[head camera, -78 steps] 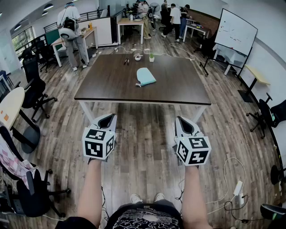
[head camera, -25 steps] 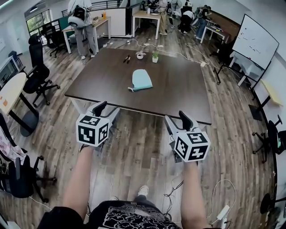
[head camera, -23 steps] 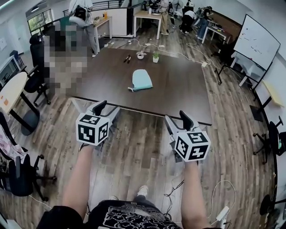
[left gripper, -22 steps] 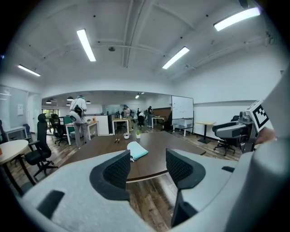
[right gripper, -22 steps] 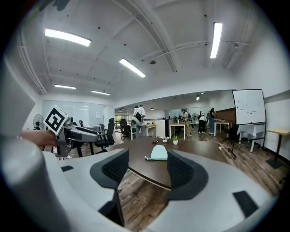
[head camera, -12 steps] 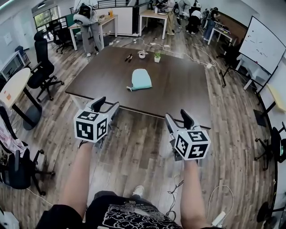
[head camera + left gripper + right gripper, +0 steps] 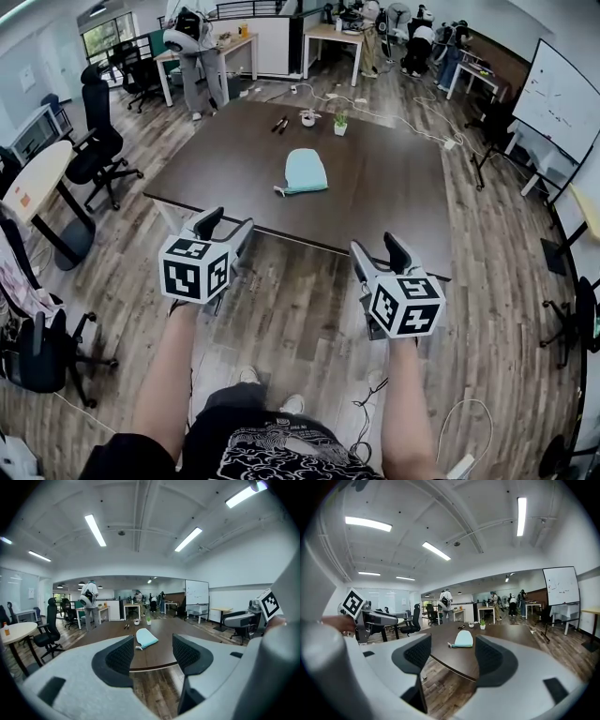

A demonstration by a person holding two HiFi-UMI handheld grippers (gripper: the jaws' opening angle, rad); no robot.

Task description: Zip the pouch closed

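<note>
A light blue pouch [image 7: 305, 172] lies flat near the middle of the dark brown table [image 7: 375, 197], its zip pull at the near left corner. Both grippers hover over the wooden floor just short of the table's near edge, well away from the pouch. My left gripper [image 7: 228, 225] is open and its jaws have just been opening, with nothing between them. My right gripper [image 7: 377, 248] is open too, its jaws likewise just opening on nothing. The pouch [image 7: 146, 638] shows far off between the left jaws [image 7: 152, 653], and the pouch [image 7: 464, 640] between the right jaws [image 7: 453, 656].
At the table's far end lie two pens [image 7: 280, 124], a white cup [image 7: 307, 119] and a small potted plant [image 7: 340, 123]. Office chairs [image 7: 98, 141] and a round table [image 7: 33, 192] stand left. A whiteboard [image 7: 562, 94] stands right. A person [image 7: 192, 47] stands at a far desk.
Both grippers have come closer to the table's near edge, and the table fills more of the view. The jaws of both stand a little wider apart.
</note>
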